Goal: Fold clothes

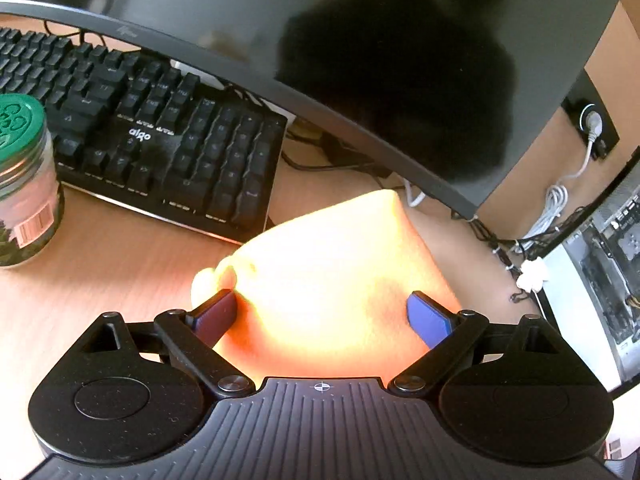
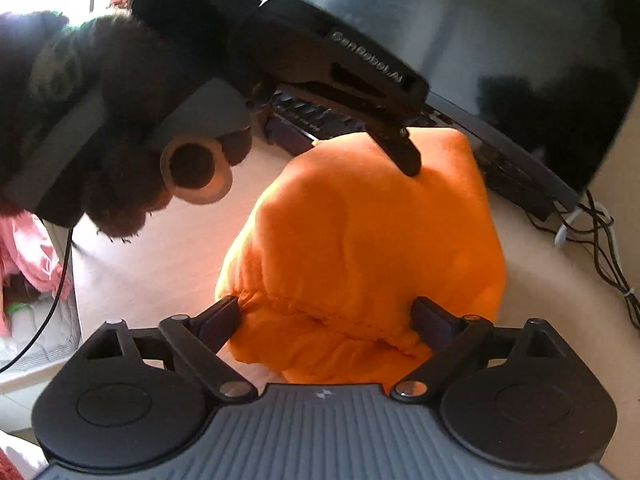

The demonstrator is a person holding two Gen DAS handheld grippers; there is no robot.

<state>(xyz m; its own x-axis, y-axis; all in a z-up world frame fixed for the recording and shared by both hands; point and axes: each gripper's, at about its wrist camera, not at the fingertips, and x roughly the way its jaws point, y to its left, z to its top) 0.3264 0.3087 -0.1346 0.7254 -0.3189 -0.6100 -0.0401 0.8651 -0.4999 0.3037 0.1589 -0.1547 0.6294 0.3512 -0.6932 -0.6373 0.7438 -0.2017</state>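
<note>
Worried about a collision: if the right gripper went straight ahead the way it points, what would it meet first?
Probably the orange garment bunched between the right gripper's open fingers; the left gripper lies beyond it.

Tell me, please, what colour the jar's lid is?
Green, on the clear glass jar's round lid; left wrist view.

A light wooden desk carries everything. On it lie an orange garment, a black keyboard and a green-lidded glass jar. Cables trail at its far edge.
</note>
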